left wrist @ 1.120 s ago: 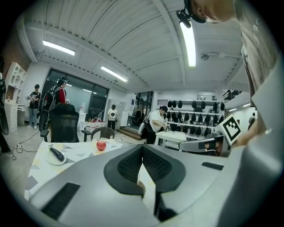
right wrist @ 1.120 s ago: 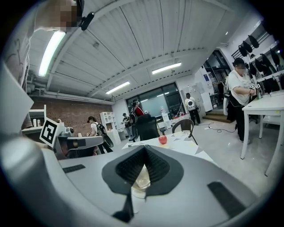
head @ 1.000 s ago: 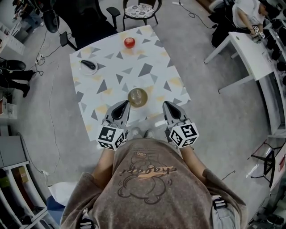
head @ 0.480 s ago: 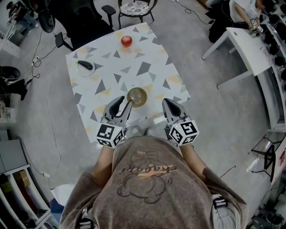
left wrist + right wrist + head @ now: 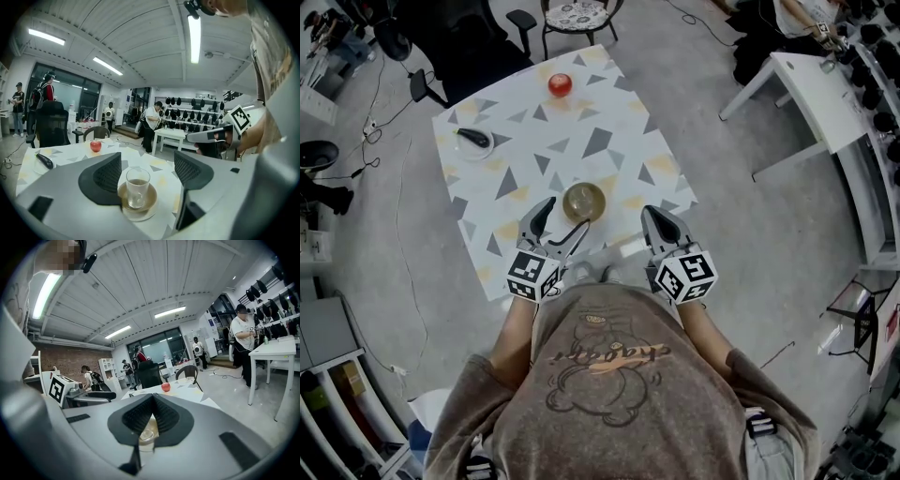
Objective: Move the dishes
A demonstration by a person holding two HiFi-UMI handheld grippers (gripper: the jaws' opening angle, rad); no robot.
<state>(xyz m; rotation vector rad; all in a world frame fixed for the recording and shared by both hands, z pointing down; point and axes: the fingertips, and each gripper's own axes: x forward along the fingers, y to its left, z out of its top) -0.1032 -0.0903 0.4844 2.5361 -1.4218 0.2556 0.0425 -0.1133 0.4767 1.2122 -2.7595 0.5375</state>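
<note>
Left gripper [image 5: 147,171]: jaws spread wide, gripping nothing, lined up either side of the glass [image 5: 137,186] on its saucer [image 5: 152,200] and touching neither. Reads as a set-up to take hold. Right gripper [image 5: 152,404]: jaws pressed together, empty, parked at the near edge, likely just kept clear. Glass and saucer stand by the table's [image 5: 609,159] near edge, about midway along. Apple [image 5: 560,84] at the far edge. Small plate [image 5: 474,142] with a dark object near the far-left corner.
</note>
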